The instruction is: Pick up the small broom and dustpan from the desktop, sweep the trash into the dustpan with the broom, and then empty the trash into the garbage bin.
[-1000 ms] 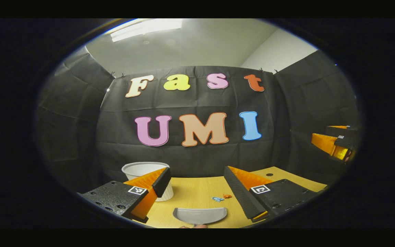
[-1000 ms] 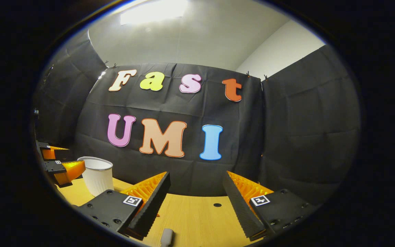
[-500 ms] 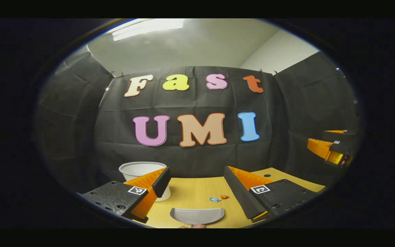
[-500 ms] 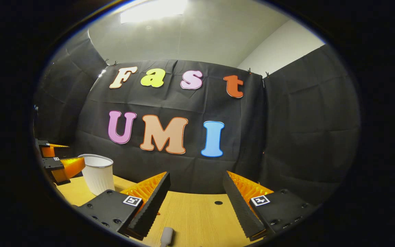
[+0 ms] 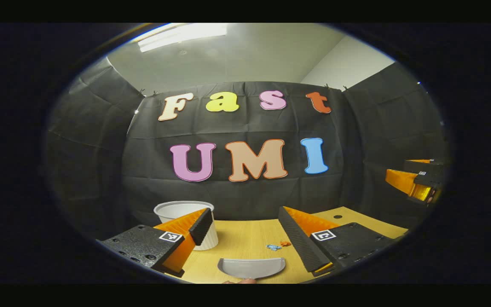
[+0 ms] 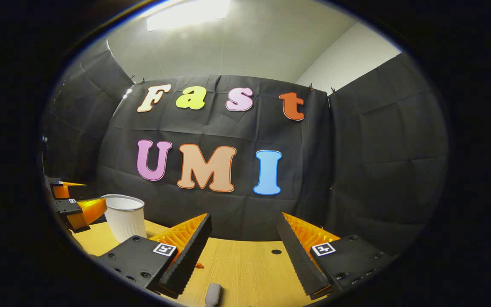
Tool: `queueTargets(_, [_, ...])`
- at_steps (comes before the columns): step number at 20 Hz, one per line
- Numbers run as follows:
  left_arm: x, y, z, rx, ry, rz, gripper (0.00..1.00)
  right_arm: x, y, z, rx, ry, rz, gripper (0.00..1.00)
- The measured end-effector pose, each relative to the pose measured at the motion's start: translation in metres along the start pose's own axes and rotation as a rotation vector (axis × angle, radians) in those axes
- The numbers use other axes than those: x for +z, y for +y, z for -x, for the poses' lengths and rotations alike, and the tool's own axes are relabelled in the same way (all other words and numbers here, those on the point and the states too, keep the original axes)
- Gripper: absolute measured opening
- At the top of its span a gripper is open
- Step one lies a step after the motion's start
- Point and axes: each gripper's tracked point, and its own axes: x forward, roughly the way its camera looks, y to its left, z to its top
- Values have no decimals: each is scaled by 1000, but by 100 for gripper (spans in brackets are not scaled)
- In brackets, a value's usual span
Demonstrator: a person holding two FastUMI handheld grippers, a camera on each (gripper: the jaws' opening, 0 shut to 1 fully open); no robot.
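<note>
The left gripper [image 5: 243, 232] hangs above the wooden desktop [image 5: 245, 238] with its fingers spread apart, nothing between them. Just below lies the grey dustpan [image 5: 251, 267], with small trash scraps [image 5: 278, 245] just beyond it and the white garbage bin [image 5: 186, 213] to the left. The right gripper [image 6: 243, 243] is also spread wide and empty; a pale handle tip [image 6: 213, 294], possibly the broom's, lies beneath it.

A recording booth in a lab-like room is indicated: a wooden counter [image 6: 245, 268] is enclosed by clipped black cloth walls [image 6: 382, 162], with plain ceiling and a light panel [image 6: 190, 13] above.
</note>
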Motion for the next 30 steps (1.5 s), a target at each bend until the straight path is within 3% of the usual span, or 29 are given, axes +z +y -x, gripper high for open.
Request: queueTargets(30, [-7,0,11,18,22,-32,94,-2,4,13,41,14,16,99])
